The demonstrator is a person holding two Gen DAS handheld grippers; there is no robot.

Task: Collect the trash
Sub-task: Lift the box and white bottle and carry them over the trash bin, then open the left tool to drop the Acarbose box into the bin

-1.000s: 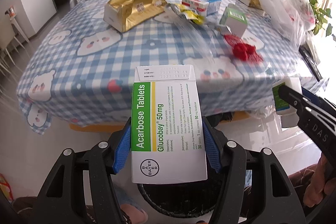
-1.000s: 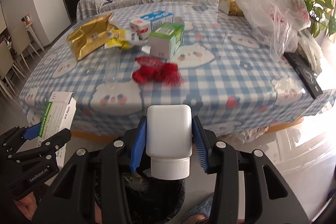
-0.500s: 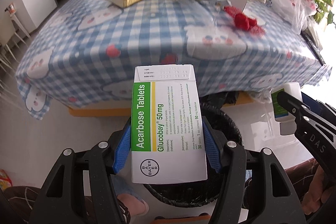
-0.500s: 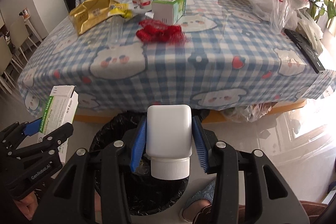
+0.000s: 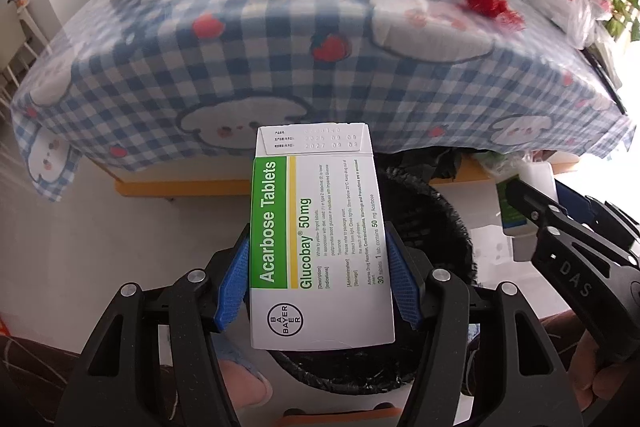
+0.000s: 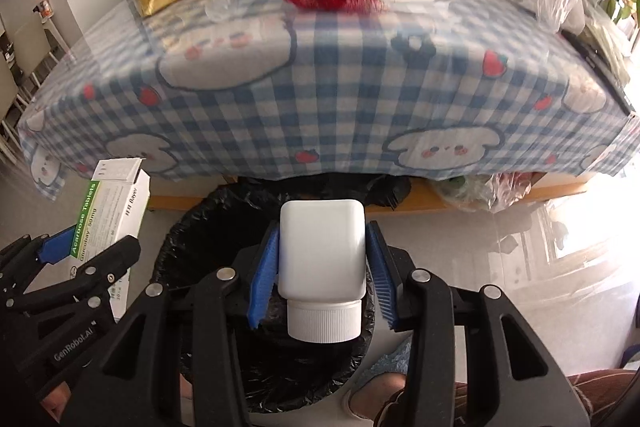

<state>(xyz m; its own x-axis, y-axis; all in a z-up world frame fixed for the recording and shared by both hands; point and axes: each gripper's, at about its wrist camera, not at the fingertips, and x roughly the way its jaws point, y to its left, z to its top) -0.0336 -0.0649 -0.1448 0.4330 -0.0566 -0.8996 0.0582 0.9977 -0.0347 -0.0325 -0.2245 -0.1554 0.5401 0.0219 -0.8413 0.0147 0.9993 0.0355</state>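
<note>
The left gripper point(image 5: 318, 279) has its fingers closed on a tablet box point(image 5: 318, 247); the right gripper point(image 6: 322, 275) clamps a white bottle point(image 6: 322, 251), cap toward the camera. Both hang over the black-lined bin point(image 6: 208, 227) beside the counter point(image 6: 320, 87). The box looks light and crushable, best held by its side walls; the bottle looks stiff and smooth, best squeezed across its body.

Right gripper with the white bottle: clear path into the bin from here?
Probably yes. The right gripper holds the white bottle directly above the black-lined bin, whose mouth looks open. The left gripper sits off to the side.
</note>
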